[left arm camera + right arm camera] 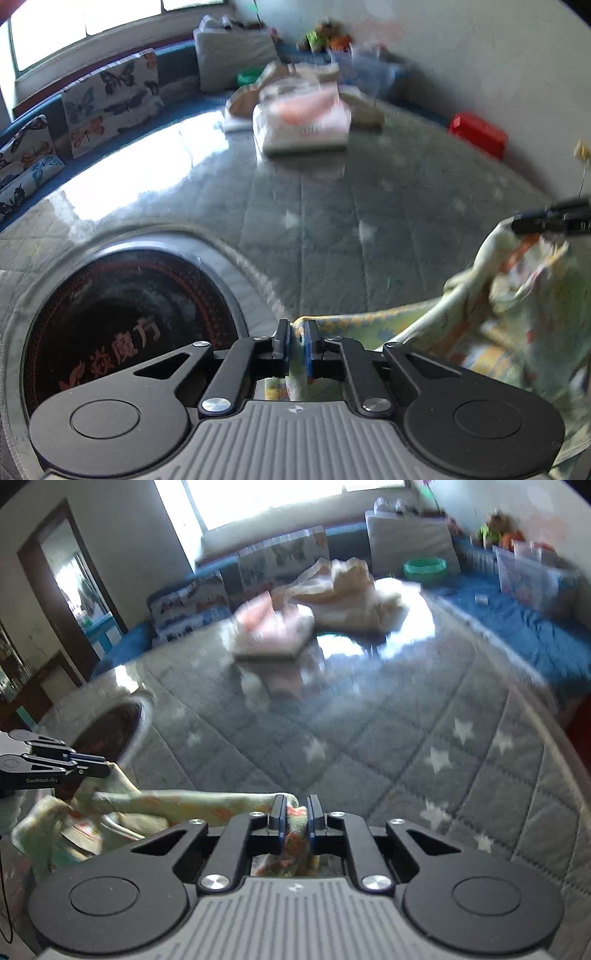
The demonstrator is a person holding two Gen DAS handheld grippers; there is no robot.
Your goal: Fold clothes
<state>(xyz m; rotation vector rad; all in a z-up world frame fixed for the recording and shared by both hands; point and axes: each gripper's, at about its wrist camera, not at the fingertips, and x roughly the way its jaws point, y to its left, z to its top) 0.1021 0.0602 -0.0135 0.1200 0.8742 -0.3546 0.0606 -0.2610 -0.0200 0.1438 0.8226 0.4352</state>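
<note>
Patterned yellow-green cloth (509,332) hangs between both grippers, near, over the grey quilted table (332,229). Left gripper (296,332) pinches its left edge beside the dark round stove inset (122,325); right gripper (296,808) clamps the right edge. Folded clothes (273,631) lie far.

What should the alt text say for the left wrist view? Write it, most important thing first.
The left gripper has its jaws shut on the edge of a pale floral-print garment, and the right gripper pinches the same cloth at far right. They are over a grey star-quilted table cover under clear plastic, with a round dark induction cooktop at left and folded clothes beyond.
</note>
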